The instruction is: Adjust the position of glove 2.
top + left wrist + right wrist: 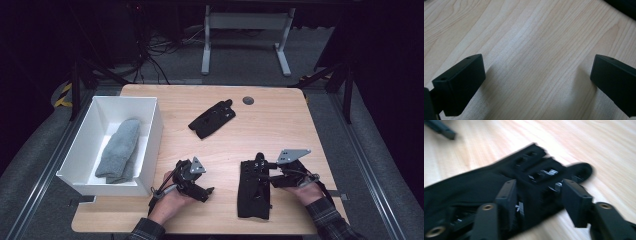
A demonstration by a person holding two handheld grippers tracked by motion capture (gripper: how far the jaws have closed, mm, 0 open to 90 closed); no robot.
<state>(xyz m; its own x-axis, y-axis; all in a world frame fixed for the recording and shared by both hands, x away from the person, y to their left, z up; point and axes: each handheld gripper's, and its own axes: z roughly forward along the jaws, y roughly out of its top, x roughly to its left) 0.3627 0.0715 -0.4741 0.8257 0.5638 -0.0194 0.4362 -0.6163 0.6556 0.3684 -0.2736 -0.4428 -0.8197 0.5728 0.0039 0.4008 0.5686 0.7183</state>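
The black sock is laid flat on the tabletop, well right of the white box. It is straddled, not pinched, by the half-open right gripper; regripping seems needed next. The left gripper is held wide and empty.

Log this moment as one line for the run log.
left claw: open, empty, over table | right claw: open, at near black glove | grey sock: in white box

Dark room – grey floor, white desk frame.
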